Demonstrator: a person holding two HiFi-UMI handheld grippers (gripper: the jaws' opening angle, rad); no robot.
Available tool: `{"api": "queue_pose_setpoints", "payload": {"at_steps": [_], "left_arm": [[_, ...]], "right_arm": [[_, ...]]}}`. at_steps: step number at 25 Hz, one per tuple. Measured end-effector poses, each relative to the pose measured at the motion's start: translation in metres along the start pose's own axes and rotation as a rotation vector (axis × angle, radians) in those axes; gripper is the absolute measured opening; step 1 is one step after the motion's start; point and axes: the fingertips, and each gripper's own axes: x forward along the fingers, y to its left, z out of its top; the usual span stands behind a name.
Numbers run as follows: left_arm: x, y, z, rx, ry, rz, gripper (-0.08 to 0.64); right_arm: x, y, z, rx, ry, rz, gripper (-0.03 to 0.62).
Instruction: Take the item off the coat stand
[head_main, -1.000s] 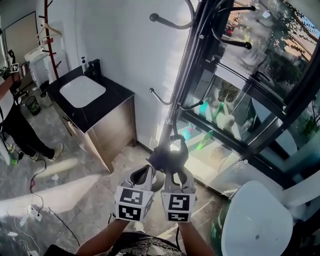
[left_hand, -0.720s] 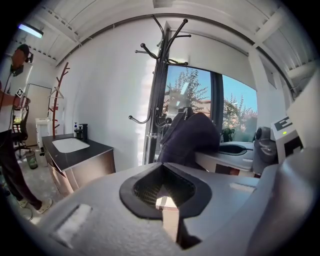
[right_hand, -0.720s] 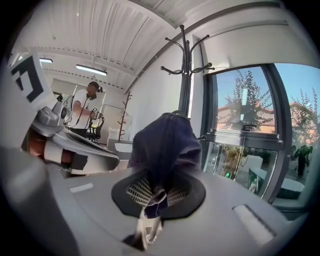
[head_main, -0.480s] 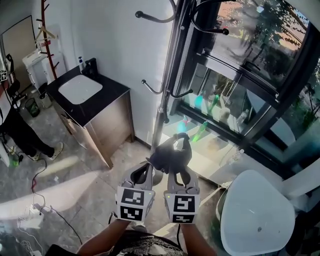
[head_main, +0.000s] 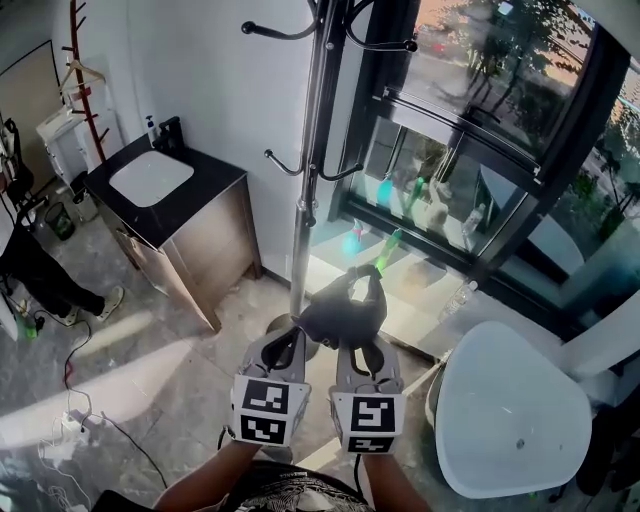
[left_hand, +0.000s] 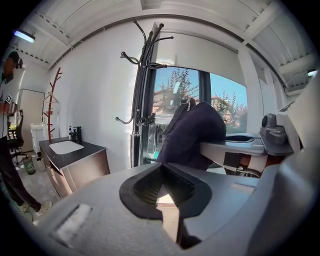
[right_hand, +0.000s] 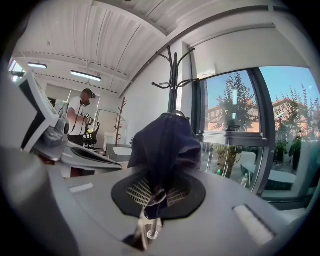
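The dark cap, its strap pinched in the narrow fingers of the right gripper, now hangs clear at 5 o'clock of the coat stand it overlapped a second ago, so removal looks done; the left gripper has its fingers together, empty.

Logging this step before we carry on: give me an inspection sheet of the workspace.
Surface: tiled floor, sunlit in patches.
Job's things: dark cap held clear of the coat stand; its visible hooks bare.
Clutter: nothing seen by the stand.
Grippers: right hand-held gripper shut on the cap; left hand-held gripper shut, empty.
Cables: power strip and leads on the floor, left.
Surroundings: sink cabinet, window, white table, a person at left.
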Motion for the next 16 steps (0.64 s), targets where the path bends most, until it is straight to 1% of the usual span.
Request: {"api": "queue_pose_setpoints", "payload": {"at_steps": [5, 8, 16], "left_arm": [[-0.004, -0.013, 0.001, 0.019, -0.001, -0.011, 0.0], [-0.007, -0.018, 0.0, 0.015, -0.001, -0.016, 0.0], [-0.015, -0.021, 0.001, 0.022, -0.002, -0.012, 0.0]], "right_arm": [[-0.014, -0.007, -0.003, 0.005, 0.005, -0.019, 0.021], [-0.019, -0.008, -0.006, 0.009, 0.007, -0.02, 0.021], [-0.026, -0.005, -0.005, 0.002, 0.012, -0.016, 0.021]]}}
